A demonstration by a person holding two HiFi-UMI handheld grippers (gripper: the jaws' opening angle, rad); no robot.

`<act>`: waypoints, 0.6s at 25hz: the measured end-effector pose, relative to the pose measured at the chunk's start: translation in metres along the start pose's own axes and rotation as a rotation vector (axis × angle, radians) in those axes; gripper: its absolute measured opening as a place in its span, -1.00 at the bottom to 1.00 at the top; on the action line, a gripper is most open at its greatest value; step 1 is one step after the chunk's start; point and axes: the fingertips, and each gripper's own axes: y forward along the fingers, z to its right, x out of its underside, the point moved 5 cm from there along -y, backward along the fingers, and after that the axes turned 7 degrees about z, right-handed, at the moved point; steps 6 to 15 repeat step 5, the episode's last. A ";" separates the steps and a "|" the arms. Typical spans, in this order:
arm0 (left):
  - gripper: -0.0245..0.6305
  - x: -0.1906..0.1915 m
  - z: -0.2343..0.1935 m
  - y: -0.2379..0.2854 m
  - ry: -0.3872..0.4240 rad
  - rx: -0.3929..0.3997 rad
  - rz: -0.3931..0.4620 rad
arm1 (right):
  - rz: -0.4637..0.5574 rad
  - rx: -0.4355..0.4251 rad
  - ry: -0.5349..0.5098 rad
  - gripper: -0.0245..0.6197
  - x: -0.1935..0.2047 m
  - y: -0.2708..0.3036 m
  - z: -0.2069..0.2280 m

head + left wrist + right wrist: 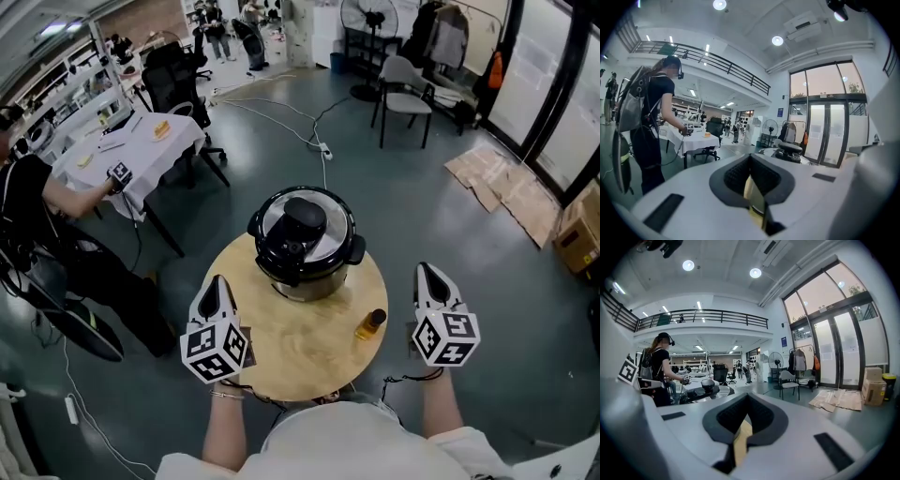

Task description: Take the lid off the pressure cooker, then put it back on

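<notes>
On the table [281,349], lidded pressure cooker [305,240] and amber bottle [370,324]

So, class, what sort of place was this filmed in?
Probably a big open lab or workshop hall: a mezzanine railing, tall glass doors, and a worktable where another person is busy.

On the round wooden table [291,349] — a pressure cooker [305,242] and a small bottle [370,324].

Large open lab or workshop hall: bare grey floor [422,225] crossed by cable [274,112], flattened cardboard [502,183] at right, cloth-covered worktable [141,155] and office chair [176,67] far left, standing fan [367,17] far off, tall glass doors [834,348], railed mezzanine [708,317] overhead.
</notes>
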 end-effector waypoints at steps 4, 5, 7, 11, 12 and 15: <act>-0.94 0.000 0.001 0.000 -0.003 0.004 -0.001 | -0.002 0.007 0.002 -0.92 -0.001 -0.001 0.002; -0.94 0.000 0.002 0.001 -0.003 0.006 -0.001 | -0.002 0.009 0.001 -0.92 -0.002 -0.001 0.003; -0.94 0.000 0.002 0.001 -0.003 0.006 -0.001 | -0.002 0.009 0.001 -0.92 -0.002 -0.001 0.003; -0.94 0.000 0.002 0.001 -0.003 0.006 -0.001 | -0.002 0.009 0.001 -0.92 -0.002 -0.001 0.003; -0.94 0.000 0.002 0.001 -0.003 0.006 -0.001 | -0.002 0.009 0.001 -0.92 -0.002 -0.001 0.003; -0.94 0.000 0.002 0.001 -0.003 0.006 -0.001 | -0.002 0.009 0.001 -0.92 -0.002 -0.001 0.003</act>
